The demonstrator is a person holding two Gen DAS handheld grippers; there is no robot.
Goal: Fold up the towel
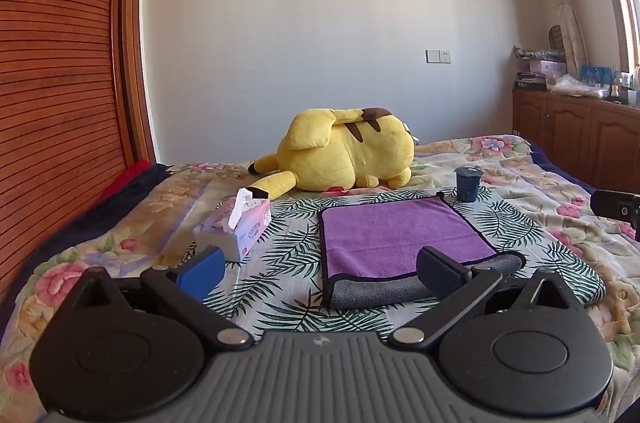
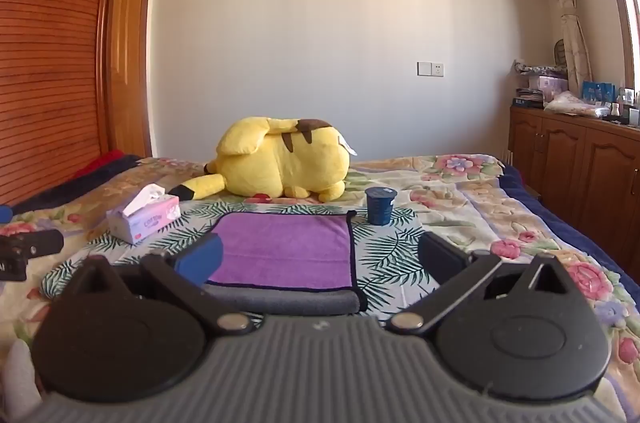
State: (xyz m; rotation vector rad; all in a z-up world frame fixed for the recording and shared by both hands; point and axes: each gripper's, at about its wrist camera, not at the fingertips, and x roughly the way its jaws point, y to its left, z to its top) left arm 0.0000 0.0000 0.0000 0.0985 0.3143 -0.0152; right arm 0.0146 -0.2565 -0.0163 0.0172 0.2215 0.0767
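Bedroom with a white far wall, a slatted wooden wardrobe on the left and low wooden cupboards on the right; a bed [image 1: 520,183] with a flowered cover and a leaf-print sheet fills the near view. One purple towel [image 1: 396,235] lies flat on the sheet in the middle, its near edge turned over so a grey strip shows. Behind it, at the far side, lies one yellow plush toy [image 1: 344,155]. One tissue box [image 1: 240,227] sits to the left of the towel, and one dark blue cup [image 1: 467,185] stands just beside the towel's far right corner. Two grippers hover over the near edge: the left gripper [image 1: 320,269] with its jaws wide and holding nothing, near the towel's near left corner, and the right gripper [image 2: 320,259], jaws also wide and holding nothing, near the near right corner. Risks, as a judgement: lifting the towel toward the far side could tip the cup, since it stands so close to that corner. A pinch could also catch the sheet beneath, or grip only one layer of the turned edge, leaving an uneven fold.
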